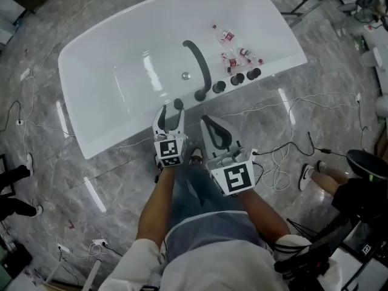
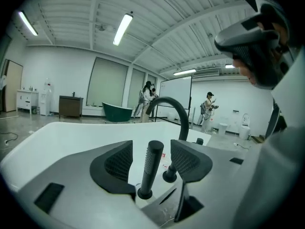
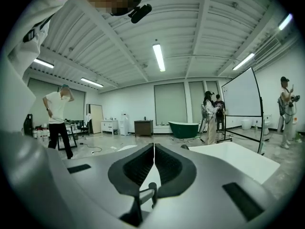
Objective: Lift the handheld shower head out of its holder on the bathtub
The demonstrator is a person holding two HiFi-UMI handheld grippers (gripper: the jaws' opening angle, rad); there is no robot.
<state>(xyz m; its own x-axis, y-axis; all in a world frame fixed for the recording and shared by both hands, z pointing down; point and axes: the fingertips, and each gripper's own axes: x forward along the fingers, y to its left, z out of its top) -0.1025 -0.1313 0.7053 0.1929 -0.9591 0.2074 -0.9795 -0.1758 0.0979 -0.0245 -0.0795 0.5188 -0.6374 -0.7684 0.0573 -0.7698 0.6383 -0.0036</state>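
The black handheld shower head (image 2: 151, 168) stands upright in its holder on the near rim of the white bathtub (image 1: 121, 71). In the head view only its round top (image 1: 178, 104) shows. My left gripper (image 2: 151, 151) is open, one jaw on each side of the shower head, with a gap on both sides and no pad touching it. From above, the left gripper (image 1: 171, 111) reaches over the tub's rim. My right gripper (image 1: 206, 121) is shut and empty, just right of the left one and short of the rim; its pads (image 3: 143, 168) meet in the right gripper view.
A curved black spout (image 1: 199, 65) rises right behind the shower head, with black knobs (image 1: 236, 77) along the rim to its right. Small bottles (image 1: 233, 47) lie in the tub. White cables (image 1: 285, 156) trail over the marble floor. People stand far off (image 2: 147, 99).
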